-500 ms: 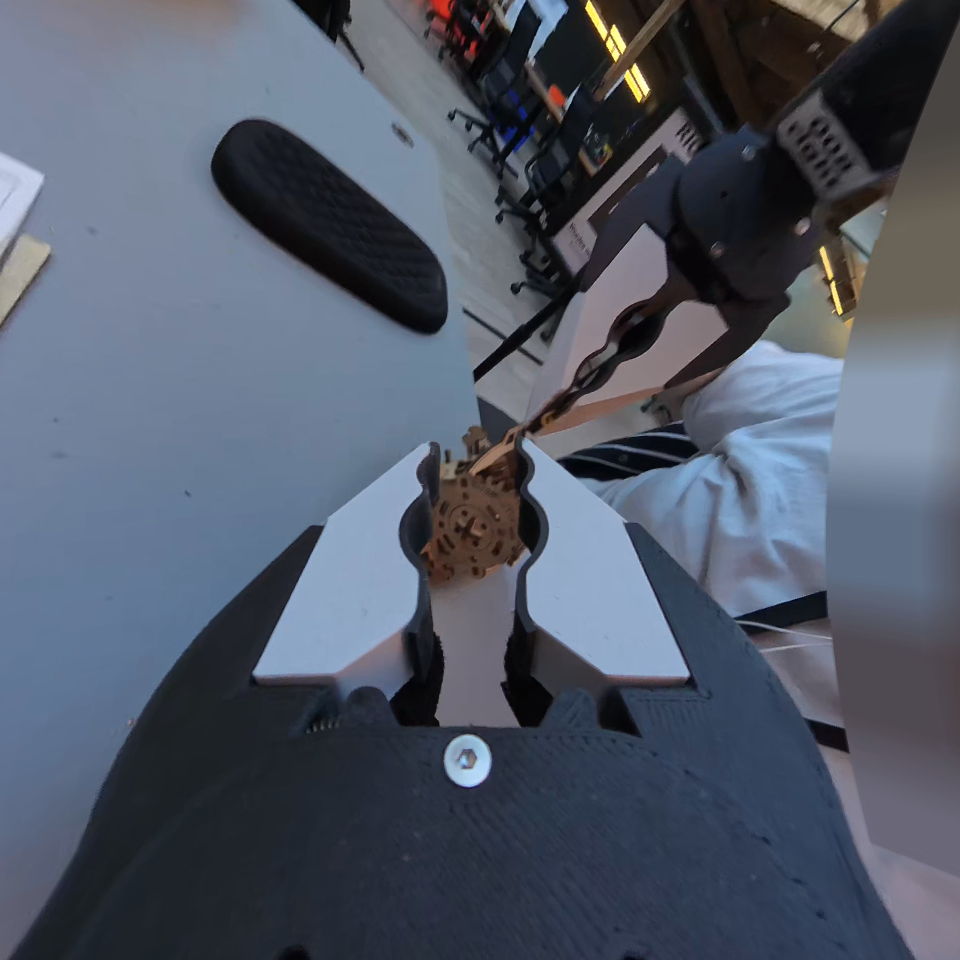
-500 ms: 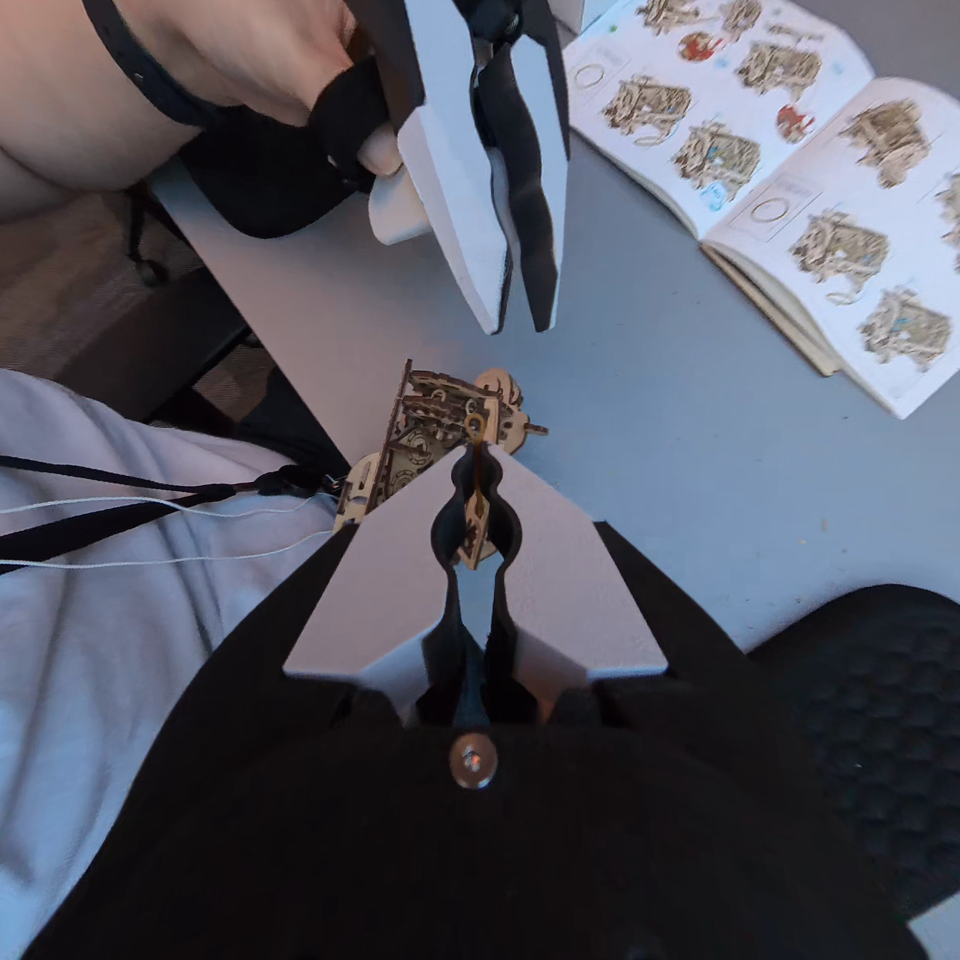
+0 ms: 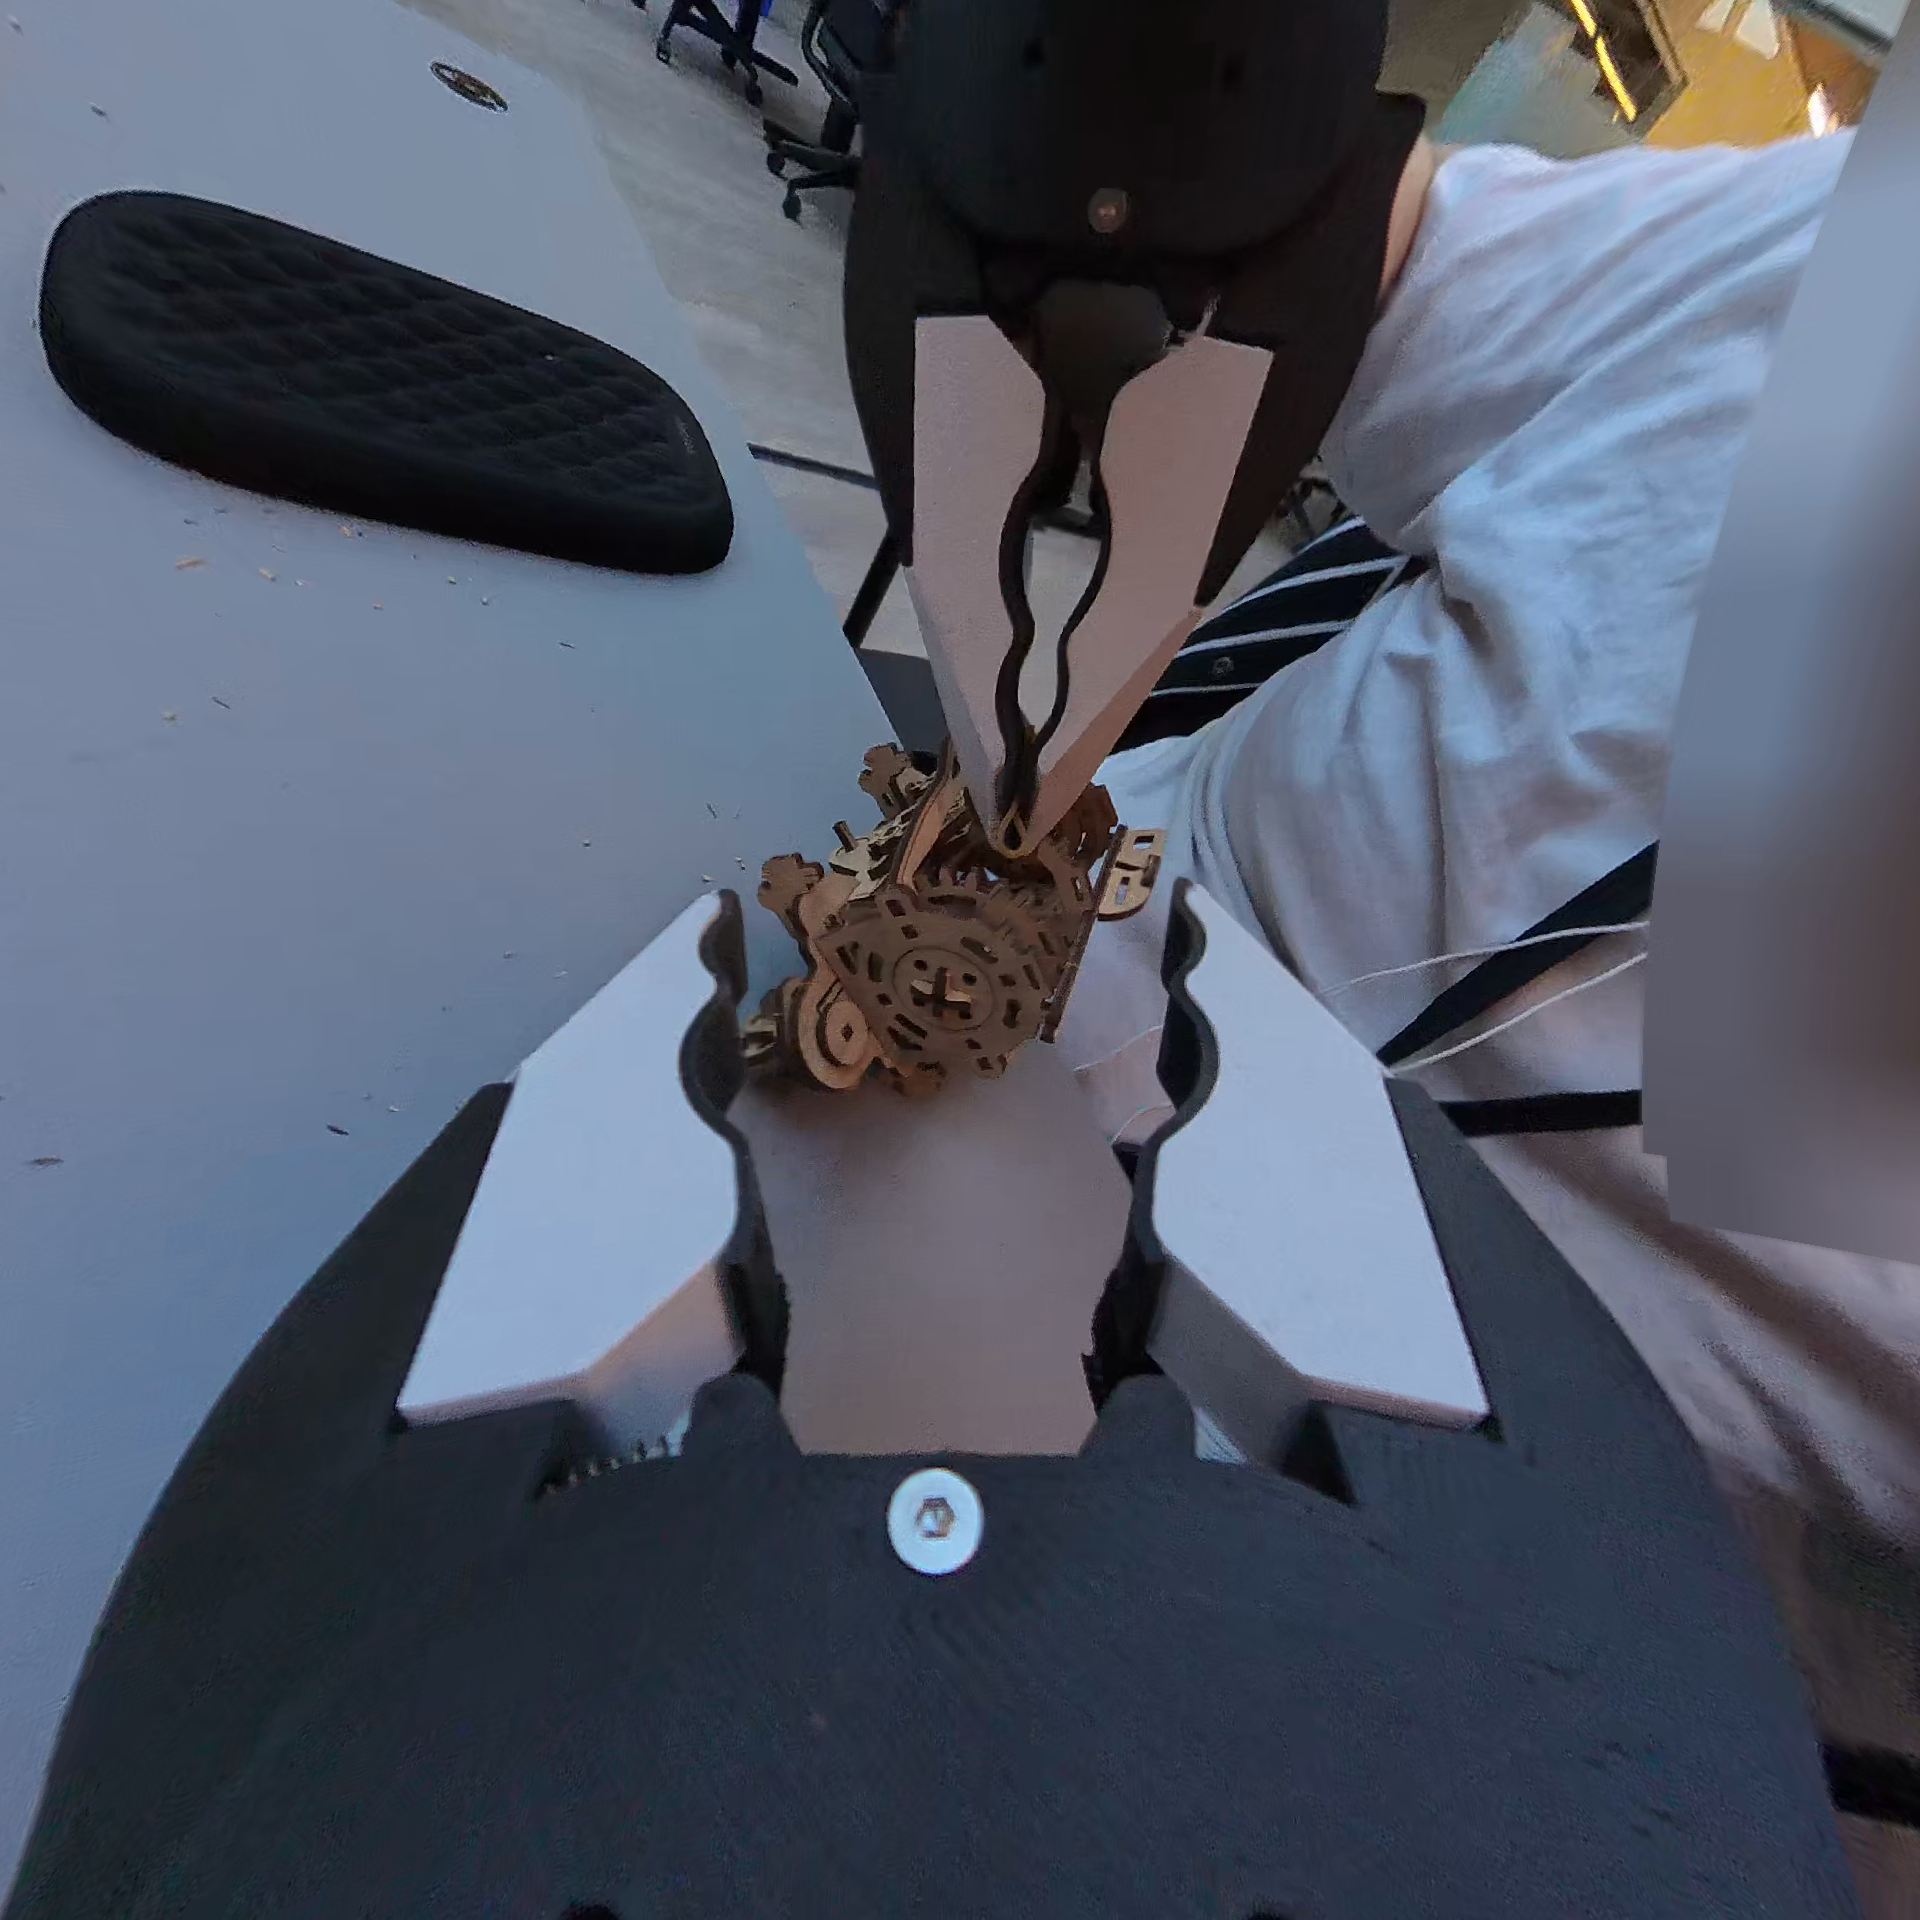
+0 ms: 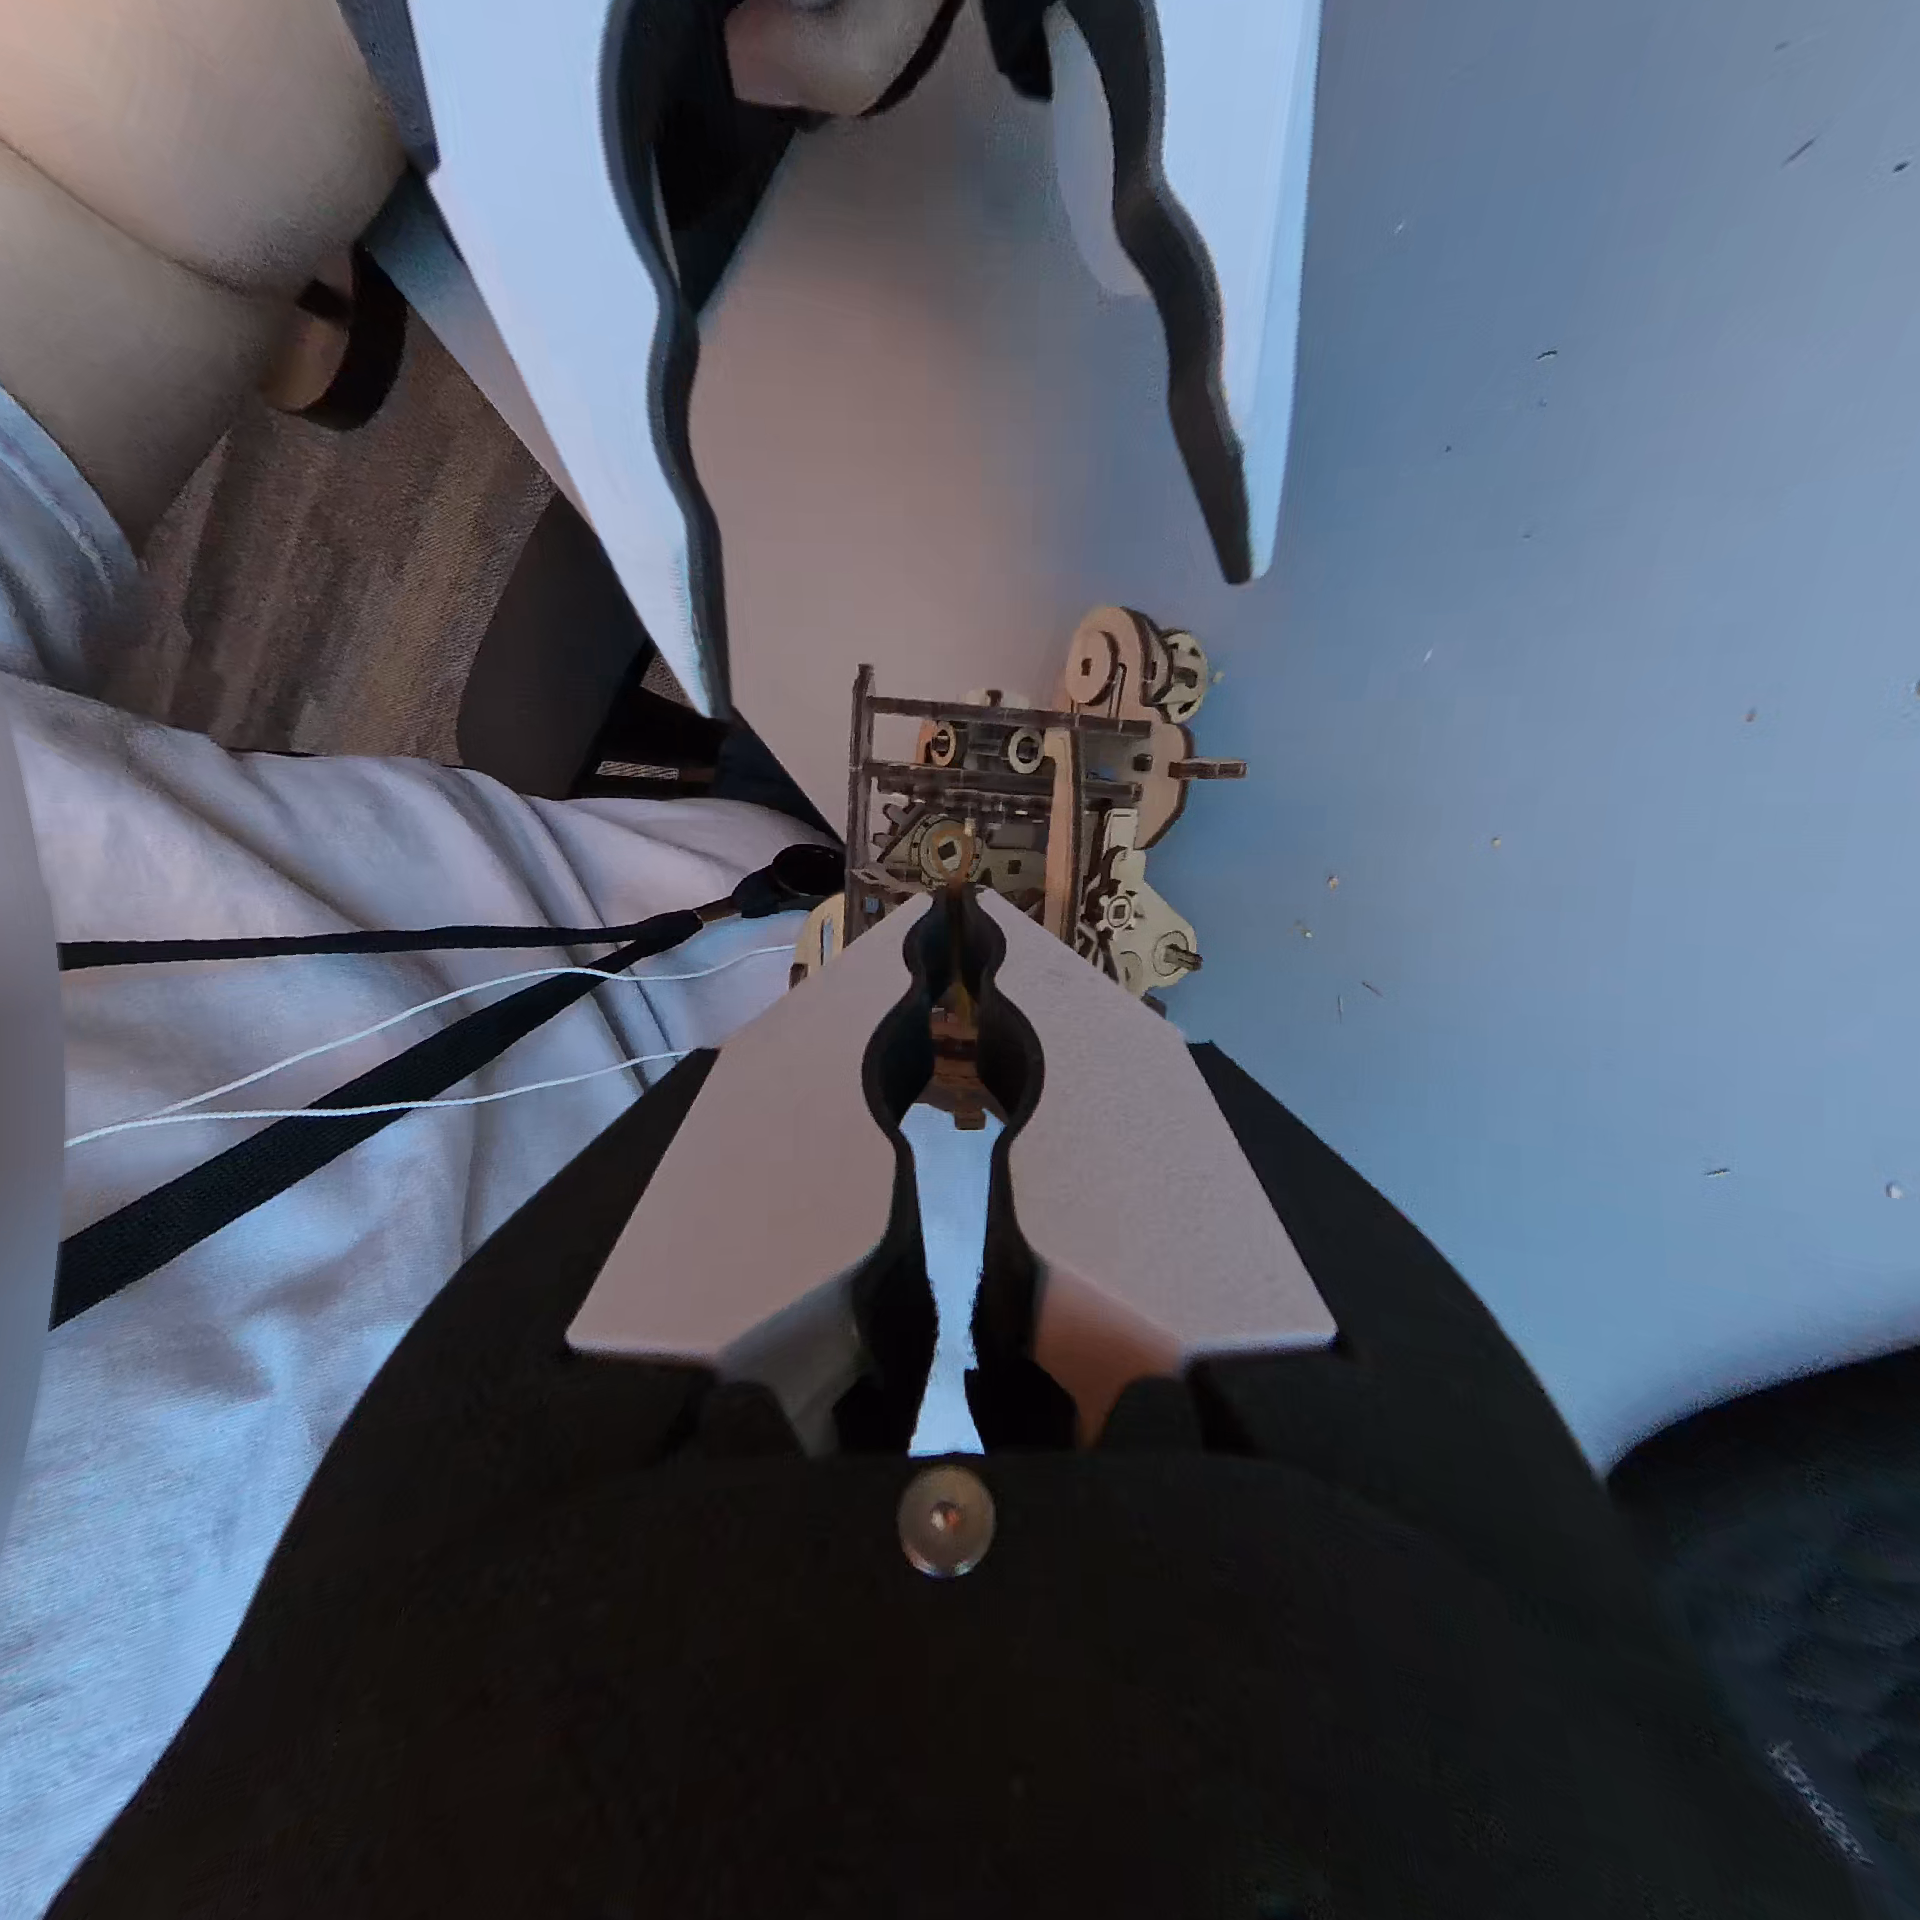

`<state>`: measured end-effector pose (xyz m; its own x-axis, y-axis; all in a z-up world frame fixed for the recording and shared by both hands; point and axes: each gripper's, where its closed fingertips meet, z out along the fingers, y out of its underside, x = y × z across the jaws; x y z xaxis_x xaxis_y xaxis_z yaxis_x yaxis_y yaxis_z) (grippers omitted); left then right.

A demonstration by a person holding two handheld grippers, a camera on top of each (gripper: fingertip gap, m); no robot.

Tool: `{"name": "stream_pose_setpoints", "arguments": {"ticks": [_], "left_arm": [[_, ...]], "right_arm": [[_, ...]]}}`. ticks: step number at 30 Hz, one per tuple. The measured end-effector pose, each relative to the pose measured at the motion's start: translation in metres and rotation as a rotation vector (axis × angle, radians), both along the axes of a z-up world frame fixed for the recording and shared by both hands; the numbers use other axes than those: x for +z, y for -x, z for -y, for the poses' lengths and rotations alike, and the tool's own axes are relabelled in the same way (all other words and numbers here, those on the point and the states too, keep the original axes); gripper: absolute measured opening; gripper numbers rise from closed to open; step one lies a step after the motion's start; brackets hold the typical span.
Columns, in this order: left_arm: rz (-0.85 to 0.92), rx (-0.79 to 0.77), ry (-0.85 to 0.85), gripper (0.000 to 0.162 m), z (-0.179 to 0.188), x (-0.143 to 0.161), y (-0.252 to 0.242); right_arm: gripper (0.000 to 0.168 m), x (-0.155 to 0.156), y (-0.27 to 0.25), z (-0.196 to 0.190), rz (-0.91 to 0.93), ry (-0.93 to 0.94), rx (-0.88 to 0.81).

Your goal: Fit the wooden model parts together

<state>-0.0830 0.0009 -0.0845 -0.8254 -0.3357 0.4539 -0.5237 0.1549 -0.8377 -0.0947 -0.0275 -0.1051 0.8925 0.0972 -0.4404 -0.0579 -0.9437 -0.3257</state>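
A half-built wooden model [image 3: 935,977] with gears stands on the grey table [image 3: 312,831] close to its edge. My left gripper [image 3: 951,925] is open, one finger on each side of the model and just short of it. My right gripper [image 3: 1013,821] reaches in from the far side, shut on a thin wooden part [image 3: 1010,834] that touches the model's top. In the right wrist view my right gripper [image 4: 956,899] holds that thin part [image 4: 961,1029] edge-on against the model [image 4: 1018,769]. The open left gripper [image 4: 977,634] hangs above it.
A black padded wrist rest [image 3: 364,384] lies on the table to the left and also shows in the right wrist view [image 4: 1787,1558]. A person's white sleeve and black straps [image 3: 1455,675] are just past the table edge. Wood crumbs dot the table. Across from one pair of fingers to the other is roughly 4 centimeters.
My left gripper has gone from nearly shut to wide open and has come closer around the model. The right gripper still holds its thin part at the model's top.
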Motion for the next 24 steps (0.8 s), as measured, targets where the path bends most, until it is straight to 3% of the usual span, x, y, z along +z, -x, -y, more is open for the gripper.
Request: {"name": "stream_pose_setpoints", "arguments": {"ticks": [7, 13, 24], "left_arm": [[0.076, -0.172, -0.129, 0.092, 0.020, -0.018, 0.014], [0.093, -0.190, -0.132, 0.078, 0.024, -0.024, 0.013], [0.115, -0.210, -0.072, 0.090, 0.018, -0.022, 0.005]], "right_arm": [[0.000, -0.003, -0.003, 0.002, 0.031, 0.037, -0.006], [0.000, -0.008, -0.004, 0.006, 0.044, 0.087, 0.005], [0.000, -0.011, -0.002, 0.007, 0.043, 0.063, 0.022]]}}
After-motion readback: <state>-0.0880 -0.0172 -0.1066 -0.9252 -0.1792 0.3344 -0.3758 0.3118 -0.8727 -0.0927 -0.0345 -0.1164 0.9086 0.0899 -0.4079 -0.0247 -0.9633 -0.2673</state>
